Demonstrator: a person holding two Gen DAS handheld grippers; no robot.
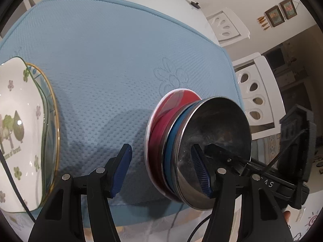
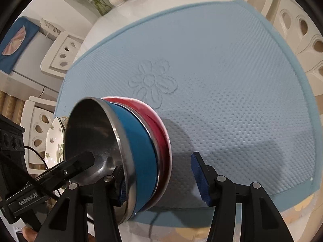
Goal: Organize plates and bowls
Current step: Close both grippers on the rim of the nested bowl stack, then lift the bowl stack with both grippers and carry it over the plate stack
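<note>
jaws: your left gripper (image 1: 161, 171) parted, one pad inside steel bowl (image 1: 214, 151), other outside over mat, pressing nothing. right gripper (image 2: 159, 178) jaws straddle bowl rim too; grip or not, cannot tell. bowl stack sits between both hands, steel in blue bowl (image 2: 141, 157) on red plate (image 2: 159, 127), near front edge of blue mat (image 1: 105, 60). floral plate (image 1: 18, 125) far left, nearer your left hand. white tabletop (image 2: 153, 2), chairs around.

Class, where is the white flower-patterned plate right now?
The white flower-patterned plate sits at the far left of the left wrist view, on the left edge of the blue mat, well apart from the stacked bowls.
</note>
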